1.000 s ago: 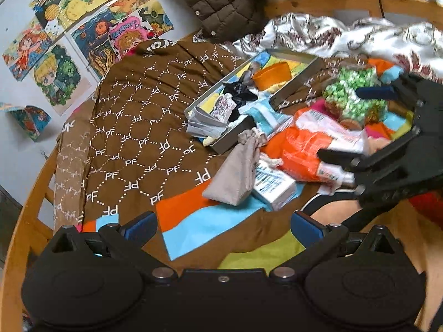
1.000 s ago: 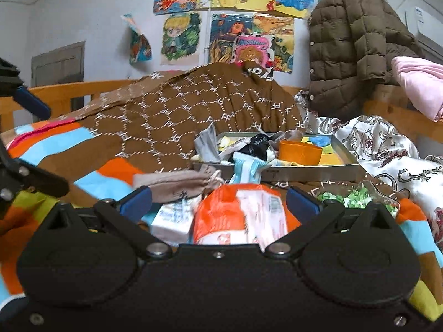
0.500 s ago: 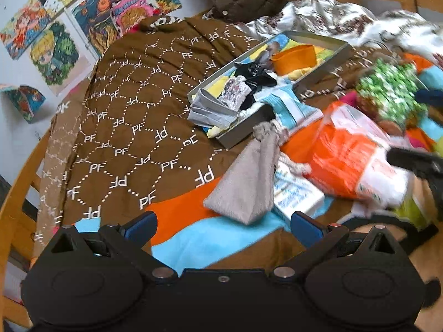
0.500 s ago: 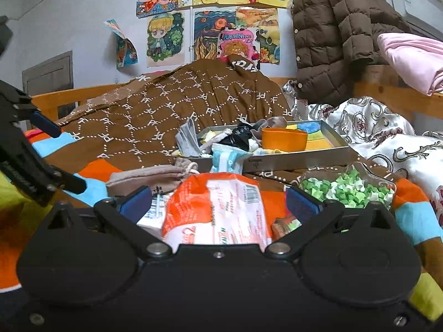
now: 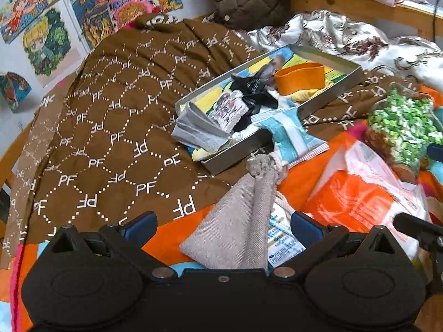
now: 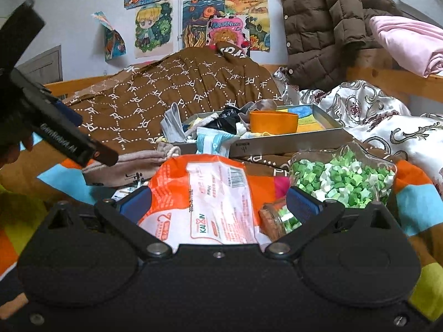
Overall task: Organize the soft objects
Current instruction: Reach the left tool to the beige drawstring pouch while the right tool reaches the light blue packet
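Grey metal tray point(image 5: 326, 98) partly filled | we judge beige pouch point(image 5: 238, 221), orange packet point(image 6: 205, 202) pending on blanket | left gripper point(image 5: 221, 224), right gripper point(image 6: 218, 204) spread, empty.

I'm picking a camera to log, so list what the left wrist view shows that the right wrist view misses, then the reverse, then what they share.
Only the left wrist view: the small white tissue pack lying clear beside the beige drawstring pouch, and the patterned sock in the metal tray.

Only the right wrist view: the jar's cork lid, the KAIXIN print on the orange-and-white packet, and a grey door.

Both: the tray, orange cup, pouch, packet, jar of green paper stars, blue-and-white packet, brown PF blanket, and both grippers open.
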Motion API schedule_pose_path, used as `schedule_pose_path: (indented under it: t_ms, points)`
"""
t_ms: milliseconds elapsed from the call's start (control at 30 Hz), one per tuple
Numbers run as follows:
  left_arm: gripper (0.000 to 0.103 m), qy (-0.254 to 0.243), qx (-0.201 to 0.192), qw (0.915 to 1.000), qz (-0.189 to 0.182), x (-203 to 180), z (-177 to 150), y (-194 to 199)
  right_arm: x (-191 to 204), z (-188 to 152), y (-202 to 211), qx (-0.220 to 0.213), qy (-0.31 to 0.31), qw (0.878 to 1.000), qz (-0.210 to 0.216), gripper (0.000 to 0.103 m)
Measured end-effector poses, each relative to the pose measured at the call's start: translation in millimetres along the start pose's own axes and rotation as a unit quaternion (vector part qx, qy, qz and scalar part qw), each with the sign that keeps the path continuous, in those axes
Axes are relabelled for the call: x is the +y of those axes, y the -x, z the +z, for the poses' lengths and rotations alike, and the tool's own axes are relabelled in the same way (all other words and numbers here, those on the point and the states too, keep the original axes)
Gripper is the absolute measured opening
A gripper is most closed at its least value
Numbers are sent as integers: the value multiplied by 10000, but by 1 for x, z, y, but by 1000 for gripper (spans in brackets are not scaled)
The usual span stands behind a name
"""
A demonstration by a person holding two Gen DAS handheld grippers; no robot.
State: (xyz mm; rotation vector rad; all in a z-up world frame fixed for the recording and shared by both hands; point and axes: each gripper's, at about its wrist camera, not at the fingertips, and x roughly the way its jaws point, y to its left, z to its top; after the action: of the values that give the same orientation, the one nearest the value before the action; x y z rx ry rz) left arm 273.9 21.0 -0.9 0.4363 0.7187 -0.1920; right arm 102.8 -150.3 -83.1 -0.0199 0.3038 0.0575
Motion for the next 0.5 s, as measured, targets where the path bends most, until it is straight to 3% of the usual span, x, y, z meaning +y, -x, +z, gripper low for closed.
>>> schedule_pose_path:
  t_ms: [200, 500]
  points:
    - [102, 354, 4, 9994, -61, 8, 8, -17, 0, 2, -6, -21, 10, 10000, 22, 103]
    - [102, 639, -60, 9966, -525, 16, 8, -29, -3, 19, -20, -148, -73, 9998, -104, 102]
